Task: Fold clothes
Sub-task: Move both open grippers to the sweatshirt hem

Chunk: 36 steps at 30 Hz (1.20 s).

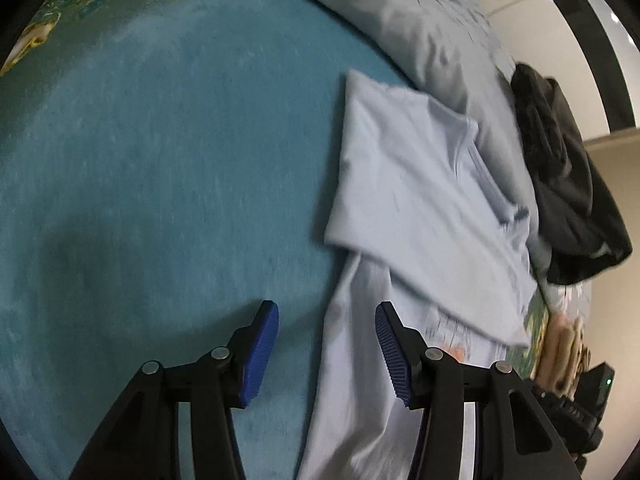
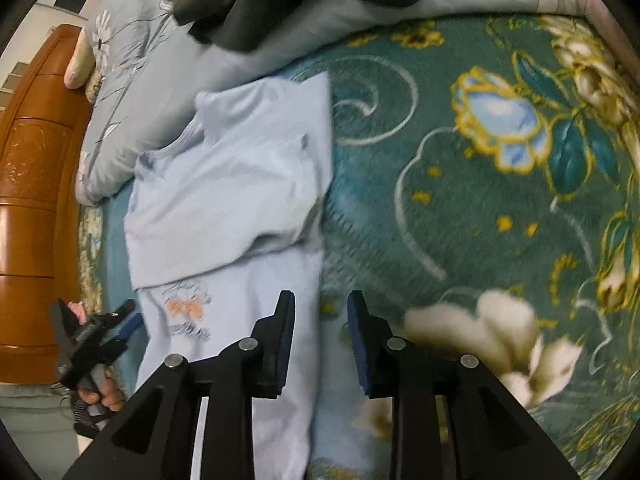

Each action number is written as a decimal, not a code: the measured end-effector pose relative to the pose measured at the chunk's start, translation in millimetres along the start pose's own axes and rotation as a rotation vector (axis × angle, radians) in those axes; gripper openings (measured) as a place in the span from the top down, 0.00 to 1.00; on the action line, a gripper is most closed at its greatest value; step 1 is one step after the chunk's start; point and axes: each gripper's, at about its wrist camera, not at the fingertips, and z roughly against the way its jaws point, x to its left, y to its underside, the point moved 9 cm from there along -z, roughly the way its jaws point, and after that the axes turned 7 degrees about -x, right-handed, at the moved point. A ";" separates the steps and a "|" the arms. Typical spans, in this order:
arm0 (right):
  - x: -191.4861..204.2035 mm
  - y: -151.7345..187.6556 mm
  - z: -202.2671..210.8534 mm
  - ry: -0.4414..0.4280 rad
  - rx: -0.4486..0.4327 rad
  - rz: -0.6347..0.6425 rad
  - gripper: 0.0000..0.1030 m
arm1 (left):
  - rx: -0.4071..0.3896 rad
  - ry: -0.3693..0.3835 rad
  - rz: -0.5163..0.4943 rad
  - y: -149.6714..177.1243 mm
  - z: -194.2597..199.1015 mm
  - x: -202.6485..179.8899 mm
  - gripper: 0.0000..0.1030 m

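With the pale blue cotton shirt [image 1: 420,200] part-folded on the teal blanket [image 1: 160,160], our left gripper [image 1: 326,354] and right gripper [image 2: 320,344] hover beside it, both released and empty; its lower half remains.

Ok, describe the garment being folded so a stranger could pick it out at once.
Start at the teal flowered bedspread covering the bed. Along its edge beside the grey quilt lies a pale blue T-shirt, its upper part folded down over the lower. Unlike the dark clothing heaped on the quilt, it is light, lies flat, and carries a small orange print near its lower half.
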 end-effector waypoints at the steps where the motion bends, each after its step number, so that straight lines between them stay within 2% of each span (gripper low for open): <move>1: 3.1 5.8 -1.2 0.001 0.009 0.004 0.65 | 0.007 -0.003 -0.001 4.7 0.9 1.4 0.47; 7: 10.1 40.9 -12.8 0.038 0.074 0.033 0.64 | 0.033 -0.021 -0.028 31.3 8.2 4.7 0.47; 12: 5.0 61.4 -23.3 0.059 0.111 -0.003 0.64 | 0.073 -0.045 -0.077 52.6 9.7 1.8 0.48; 16: 0.3 74.7 -28.6 0.083 0.126 -0.037 0.64 | 0.093 -0.046 -0.086 67.7 12.1 0.7 0.49; 25: 3.5 96.5 -22.8 0.112 0.150 -0.019 0.64 | 0.123 -0.083 -0.139 88.1 9.8 -9.3 0.51; 27: 2.8 102.8 -23.0 0.121 0.157 -0.015 0.64 | 0.120 -0.099 -0.149 90.0 9.3 -11.6 0.59; 29: 3.1 104.9 -21.3 0.122 0.148 -0.008 0.70 | 0.114 -0.089 -0.140 91.1 9.8 -13.3 0.84; 30: 4.0 104.5 -19.6 0.112 0.142 -0.007 0.87 | 0.112 -0.080 -0.134 91.6 10.0 -14.2 0.89; 31: 5.2 103.4 -17.5 0.097 0.135 -0.008 0.95 | 0.111 -0.059 -0.116 91.9 10.5 -15.0 0.95; 36: 13.9 88.2 4.3 -0.002 0.067 -0.006 0.97 | 0.045 0.036 -0.013 81.2 27.9 -14.1 0.98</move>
